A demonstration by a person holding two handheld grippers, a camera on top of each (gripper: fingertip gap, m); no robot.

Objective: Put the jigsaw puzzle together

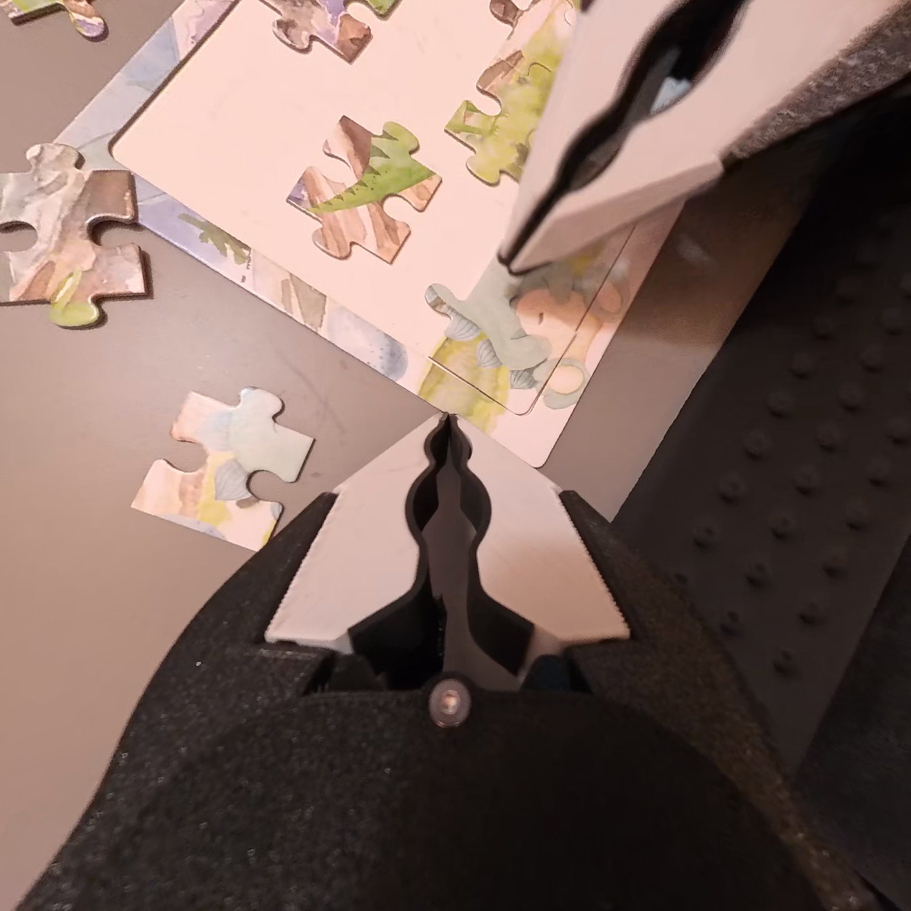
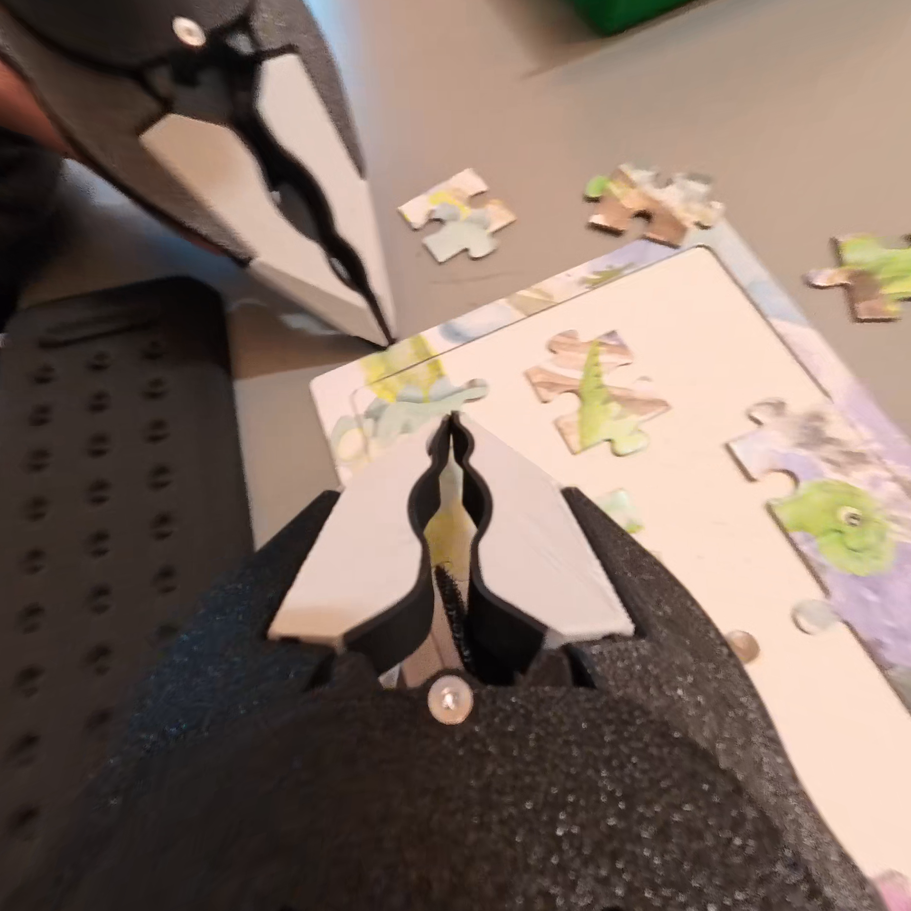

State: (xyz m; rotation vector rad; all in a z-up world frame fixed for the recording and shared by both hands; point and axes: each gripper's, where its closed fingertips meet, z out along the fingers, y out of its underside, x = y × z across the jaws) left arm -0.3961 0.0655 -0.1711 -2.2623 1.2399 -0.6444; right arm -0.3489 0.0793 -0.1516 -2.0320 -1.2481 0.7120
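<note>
On the grey table (image 1: 123, 591) three loose pieces show in the left wrist view, the nearest (image 1: 224, 466) just left of the left gripper (image 1: 447, 418), whose jaws are closed on nothing. On the tray (image 1: 236, 113), one piece (image 1: 365, 190) lies alone; the right gripper (image 1: 510, 263), closed, presses the corner piece (image 1: 498, 328).

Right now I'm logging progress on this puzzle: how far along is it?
Early. A corner piece sits in the tray, and a joined cluster fills the far side. The right tongs, shut and empty, press on that corner piece; the left tongs hover shut by the tray's corner. Left: a crocodile piece lying unconnected in the tray, several pieces on the table, including one nearby.
</note>
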